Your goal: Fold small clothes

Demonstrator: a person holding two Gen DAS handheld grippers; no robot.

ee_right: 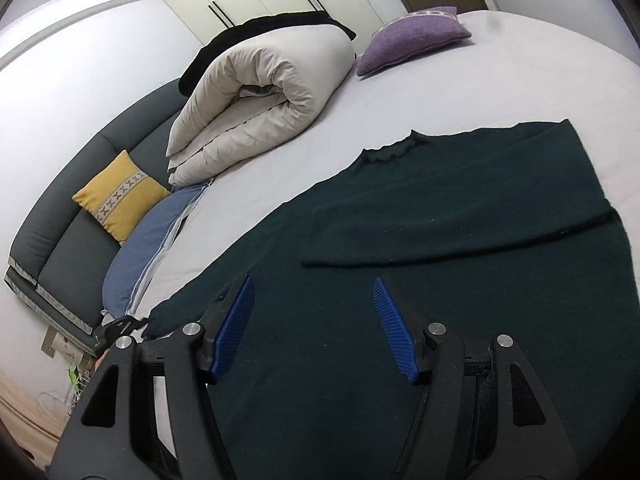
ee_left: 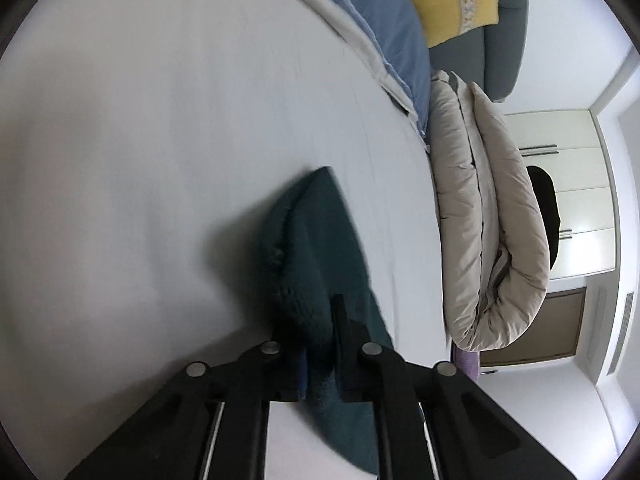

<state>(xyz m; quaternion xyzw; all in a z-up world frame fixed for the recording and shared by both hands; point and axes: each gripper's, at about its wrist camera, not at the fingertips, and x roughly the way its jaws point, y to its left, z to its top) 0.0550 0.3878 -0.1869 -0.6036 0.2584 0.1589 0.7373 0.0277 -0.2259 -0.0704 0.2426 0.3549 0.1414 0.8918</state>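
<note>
The left gripper (ee_left: 316, 344) pinches a bunched fold of the dark green knit sweater (ee_right: 420, 240), which lies flat on the white bed (ee_right: 540, 80), collar toward the rolled duvet (ee_right: 256, 100), sleeve folded across. The right gripper (ee_right: 314, 312) hovers wide, empty.

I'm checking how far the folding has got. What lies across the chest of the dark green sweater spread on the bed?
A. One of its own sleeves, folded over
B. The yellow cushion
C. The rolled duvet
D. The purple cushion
A: in the right wrist view a sleeve lies folded across the dark green sweater, while the cushions and duvet sit apart from it.
</note>
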